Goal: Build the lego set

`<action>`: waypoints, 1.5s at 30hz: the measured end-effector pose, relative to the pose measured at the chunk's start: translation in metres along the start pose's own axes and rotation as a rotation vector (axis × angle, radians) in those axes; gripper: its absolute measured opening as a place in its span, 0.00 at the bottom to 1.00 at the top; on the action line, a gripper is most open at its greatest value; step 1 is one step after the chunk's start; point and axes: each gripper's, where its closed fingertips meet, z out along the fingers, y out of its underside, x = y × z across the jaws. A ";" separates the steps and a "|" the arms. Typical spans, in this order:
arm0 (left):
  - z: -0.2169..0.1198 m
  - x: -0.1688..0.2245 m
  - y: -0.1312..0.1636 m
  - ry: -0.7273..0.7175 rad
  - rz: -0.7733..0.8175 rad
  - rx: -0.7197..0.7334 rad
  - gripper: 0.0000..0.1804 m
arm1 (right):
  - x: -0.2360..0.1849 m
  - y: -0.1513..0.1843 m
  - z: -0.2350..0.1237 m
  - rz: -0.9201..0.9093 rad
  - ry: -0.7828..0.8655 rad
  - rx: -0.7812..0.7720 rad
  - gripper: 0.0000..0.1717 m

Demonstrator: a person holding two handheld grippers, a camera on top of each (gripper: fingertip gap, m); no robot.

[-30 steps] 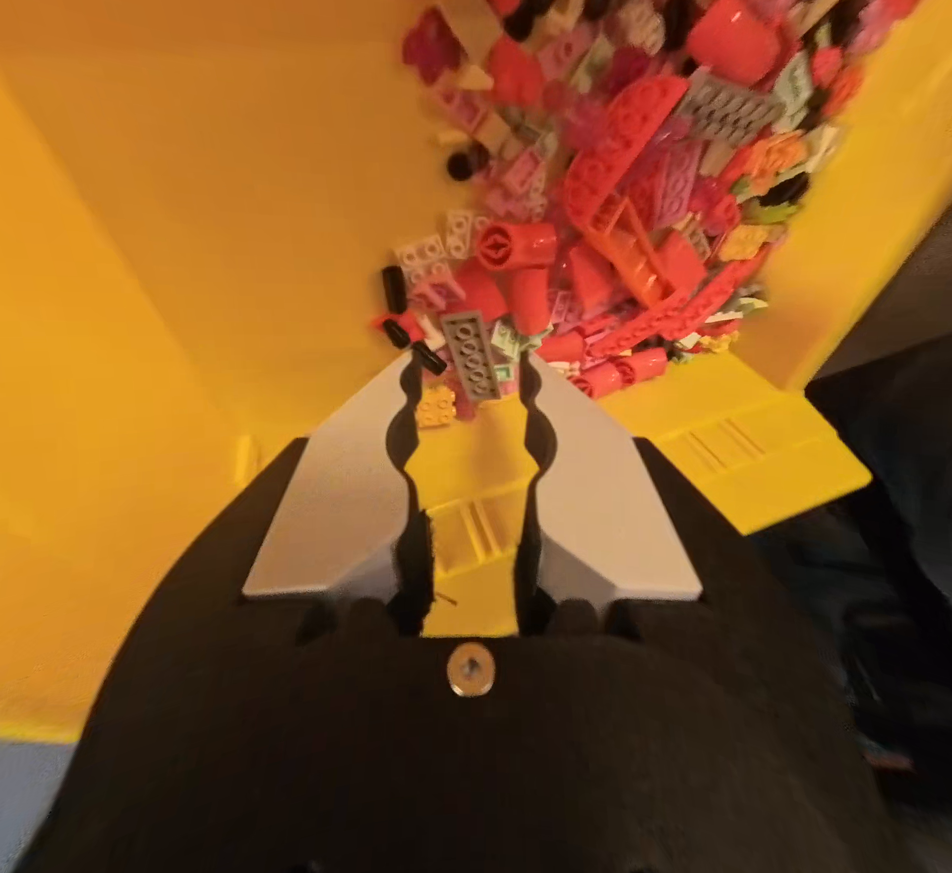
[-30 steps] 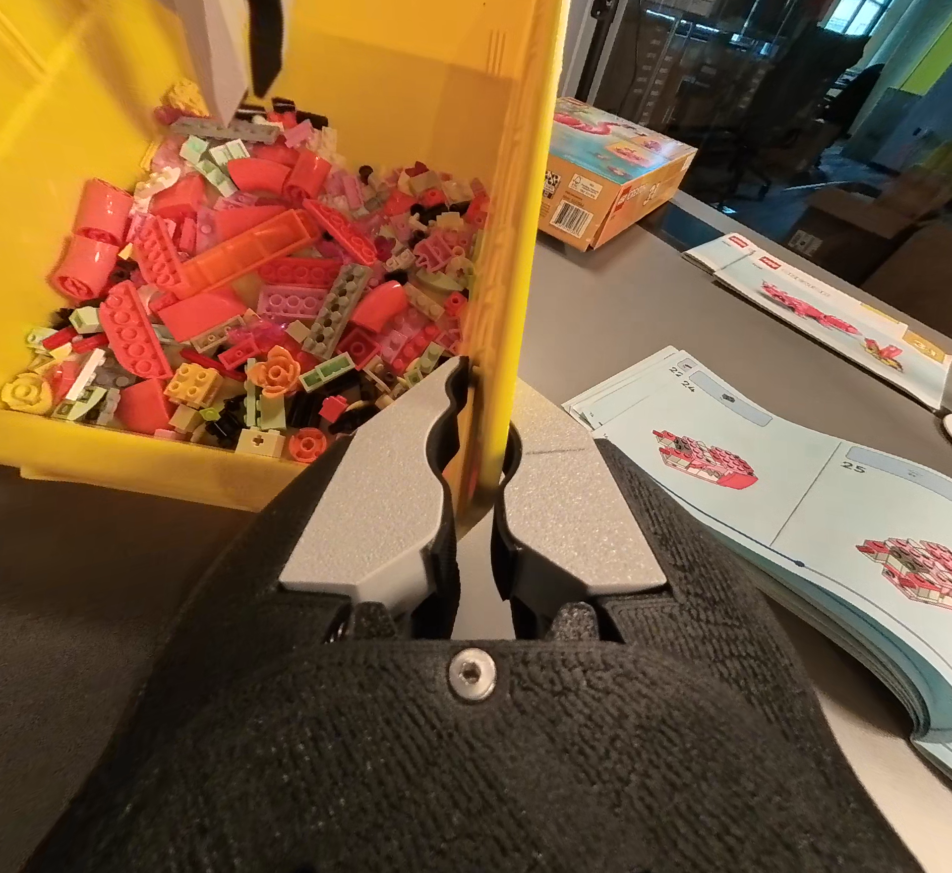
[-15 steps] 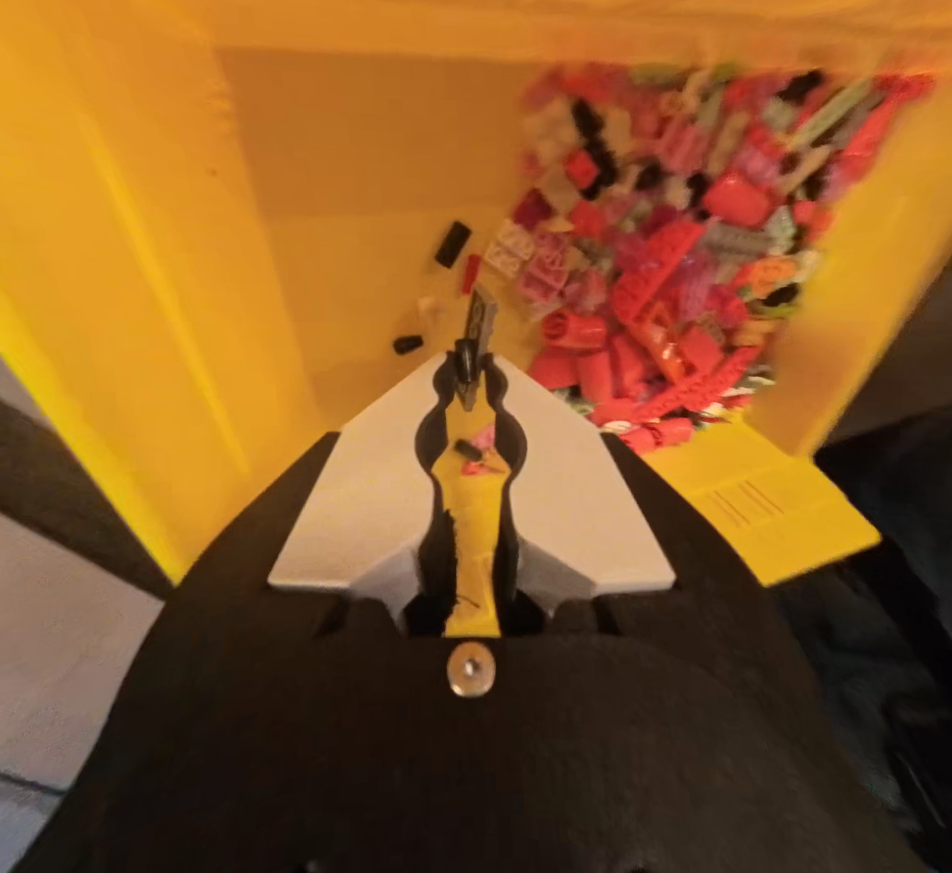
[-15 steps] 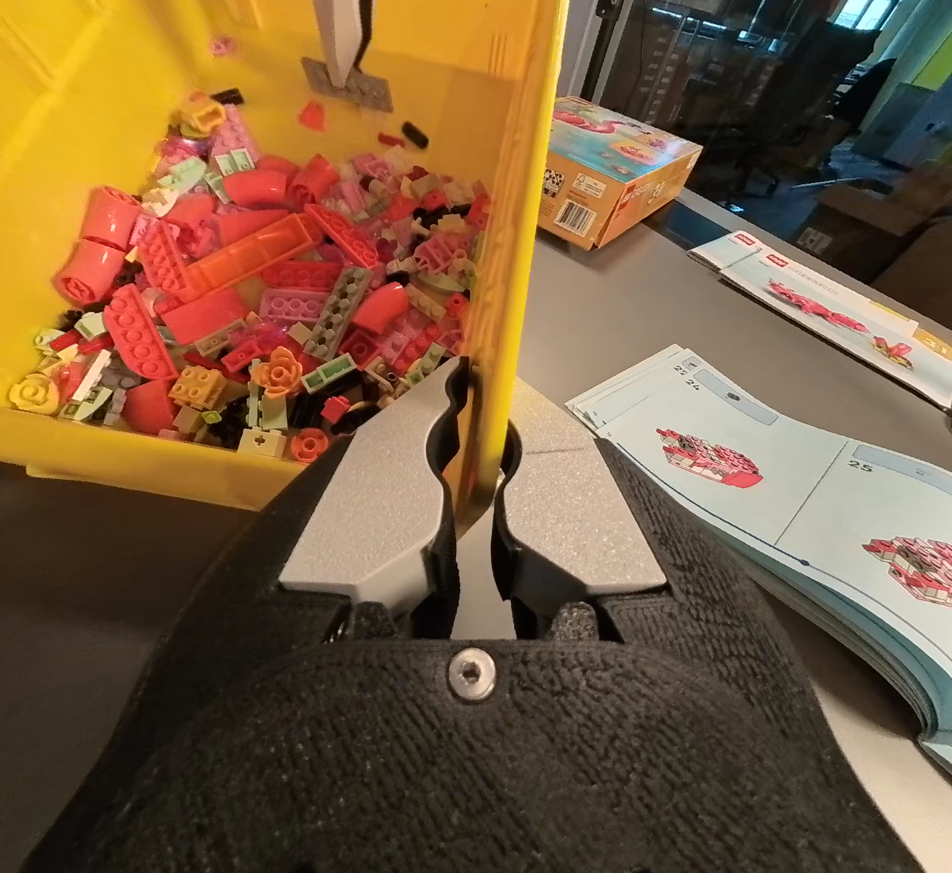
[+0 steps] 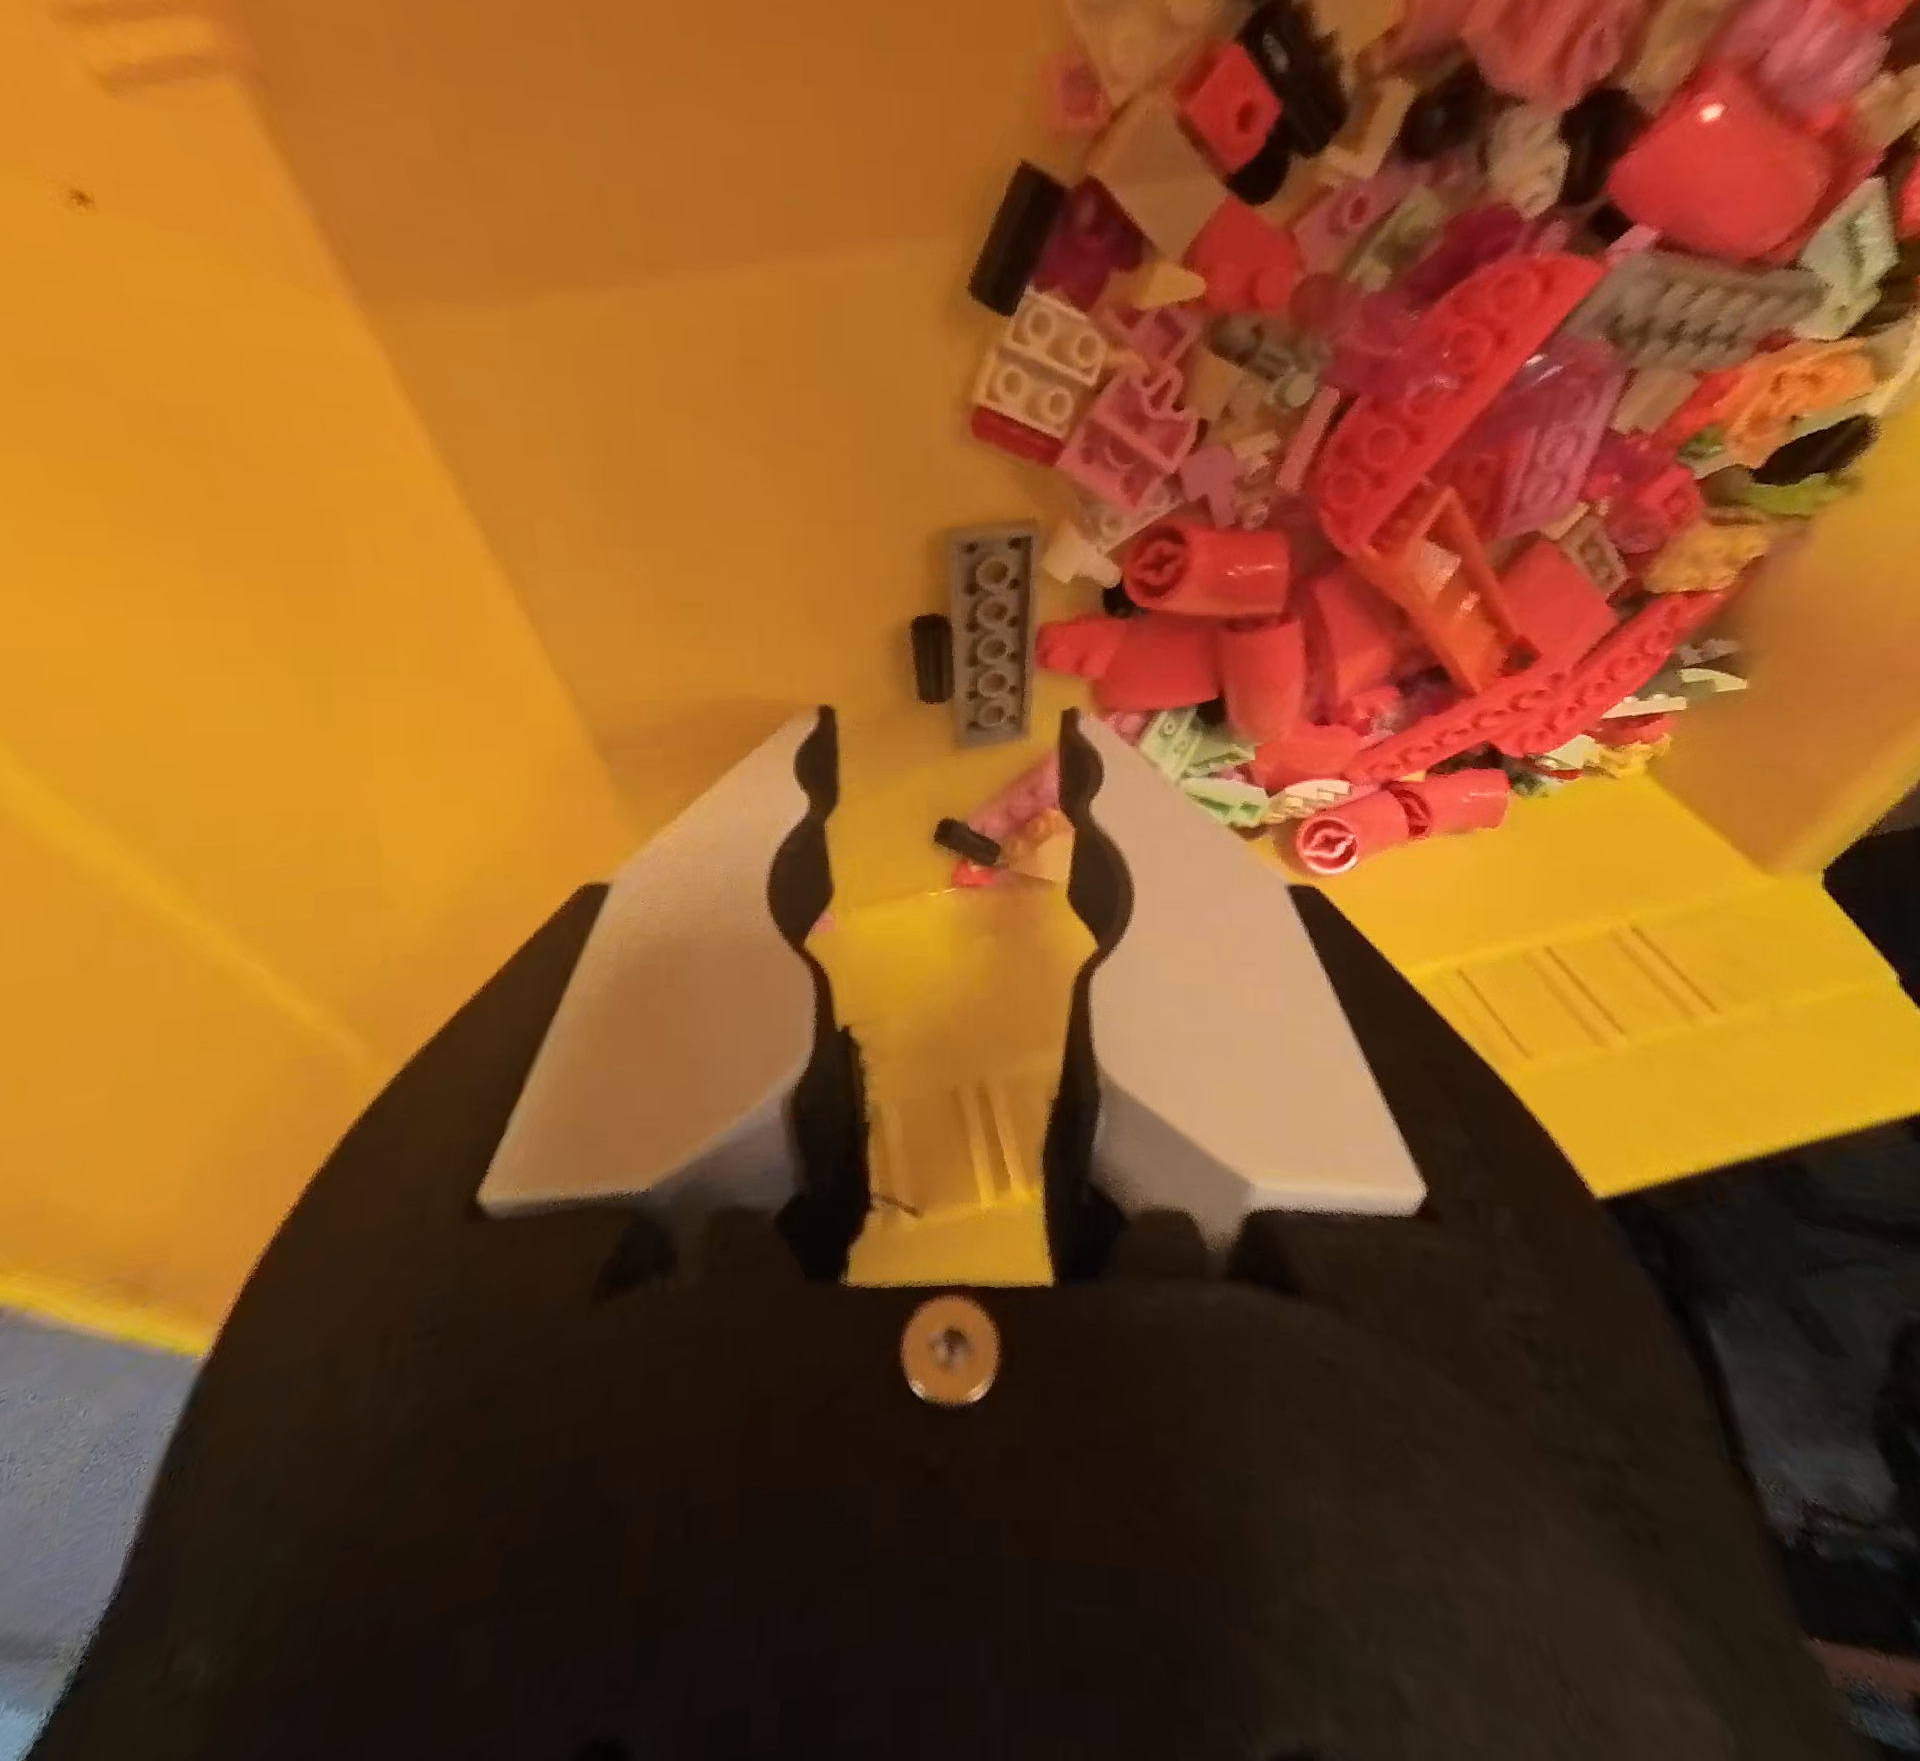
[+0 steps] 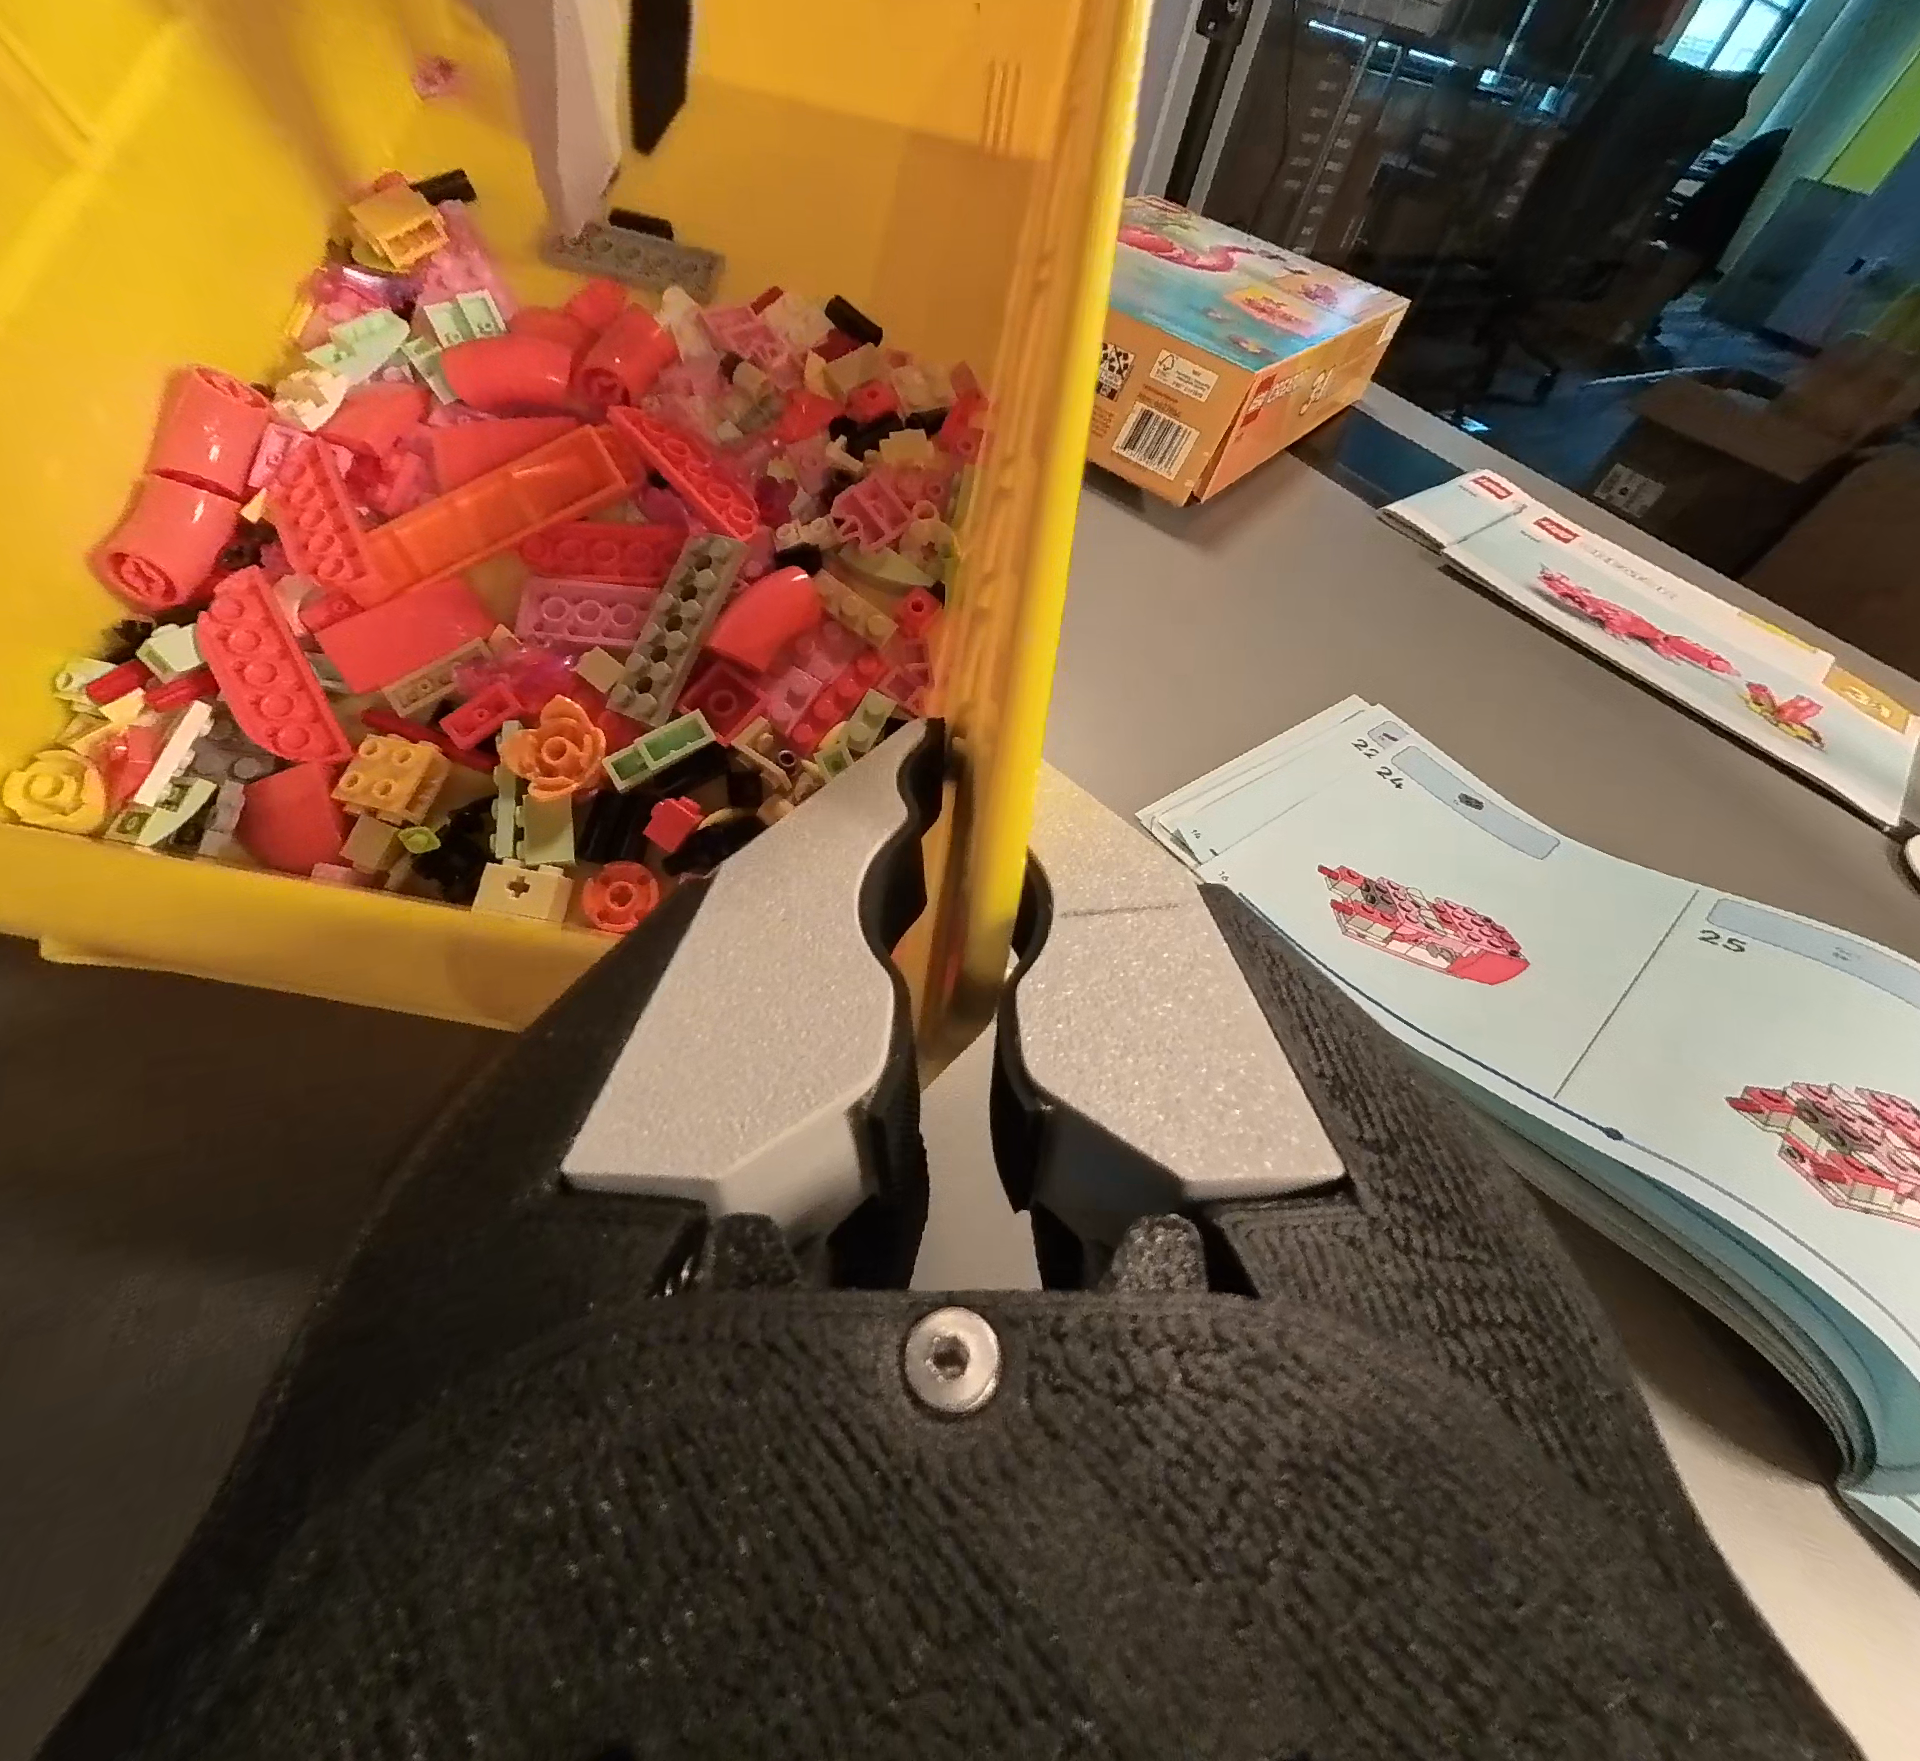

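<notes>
A big yellow bin [image 6: 1049, 361] is clamped at its side wall by the right gripper [image 6: 971, 864], jaws squeezed tight on the plastic. A messy brick pile [image 6: 540, 589] is heaped inside. The left gripper [image 5: 945, 755] is spread open, nothing held, just above a gray plate [image 5: 992, 636].

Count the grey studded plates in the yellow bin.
2: one grey plate on bare bin floor below the left claw, another in the brick pile. More may be buried.
</notes>
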 end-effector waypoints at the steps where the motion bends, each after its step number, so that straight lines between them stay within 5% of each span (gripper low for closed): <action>1: -0.004 0.002 -0.004 0.001 0.013 0.034 0.24 | 0.000 0.000 0.000 0.000 0.000 0.000 0.02; 8: -0.023 0.032 -0.040 0.116 0.140 0.255 0.29 | 0.000 0.000 -0.001 -0.001 0.001 0.000 0.01; 10: -0.023 0.033 -0.052 0.054 0.170 0.310 0.52 | 0.000 0.000 -0.001 -0.003 0.002 0.000 0.02; 12: -0.021 0.032 -0.059 -0.042 0.232 0.343 0.60 | 0.000 0.000 -0.001 -0.002 0.001 0.000 0.02; 20: 0.001 0.023 -0.053 -0.130 0.264 0.259 0.47 | 0.000 0.000 -0.001 -0.001 0.000 0.000 0.02; 31: -0.005 -0.019 -0.029 -0.163 0.006 0.246 0.29 | 0.000 0.000 -0.001 0.004 -0.003 0.000 0.01; 38: -0.023 0.030 -0.067 0.012 0.131 0.455 0.34 | 0.000 0.000 0.000 0.002 -0.001 0.000 0.02; 45: -0.010 0.051 -0.101 -0.027 0.187 0.494 0.48 | 0.000 0.000 0.000 0.003 -0.002 0.000 0.02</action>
